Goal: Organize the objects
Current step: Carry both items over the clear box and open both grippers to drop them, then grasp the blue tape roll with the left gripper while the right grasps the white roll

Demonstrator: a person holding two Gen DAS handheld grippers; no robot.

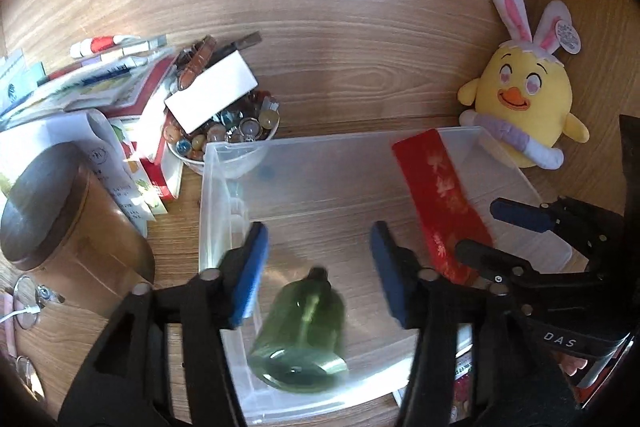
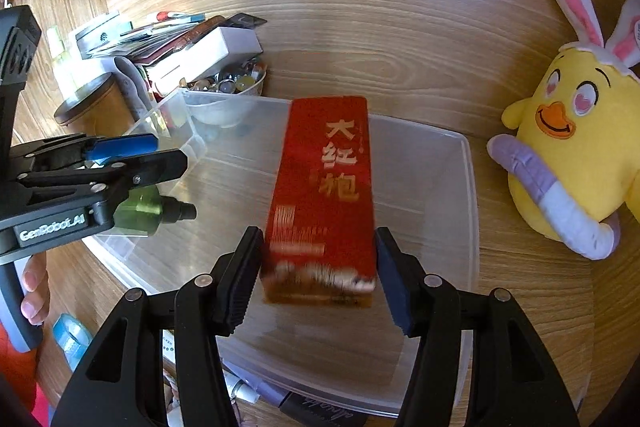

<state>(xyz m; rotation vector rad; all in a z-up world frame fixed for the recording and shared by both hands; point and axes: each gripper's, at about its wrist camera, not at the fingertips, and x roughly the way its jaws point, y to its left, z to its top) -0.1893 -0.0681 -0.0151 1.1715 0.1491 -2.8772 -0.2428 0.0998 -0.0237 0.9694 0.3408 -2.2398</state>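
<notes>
**Two items in the bin, clutter pile untouched**

Clear plastic bin [image 2: 468, 187] on wooden desk, centre of both views. Inside: green bottle [image 1: 300, 339] lying on its side near the left wall, dark cap pointing away from the left camera; red box [image 2: 324, 195] with gold characters lying flat toward the right half.

Left gripper [image 1: 316, 267] above the bottle, jaws spread wide, blue pads clear of it on both sides. Nothing held. Bottle blurred, possibly just let go or rolling; cannot tell.

Right gripper [image 2: 320, 275] straddling the near end of the red box, jaws apart. Visible gap on the right side; left pad close to the box edge, contact uncertain because of blur. Reads as released rather than clamped.

Progress, as judged: two objects binned, early to middle stage.

Left outside:
- bowl of marbles [image 1: 224, 131] touching the bin's far left corner, white box [image 1: 212, 95] resting across it
- stack of booklets and pens [image 1: 108, 75] behind
- wooden lidded jar [image 1: 52, 211] at left
- yellow plush chick [image 2: 576, 147] right of the bin

Pink and orange notes on back wall, likely not part of the job.
</notes>
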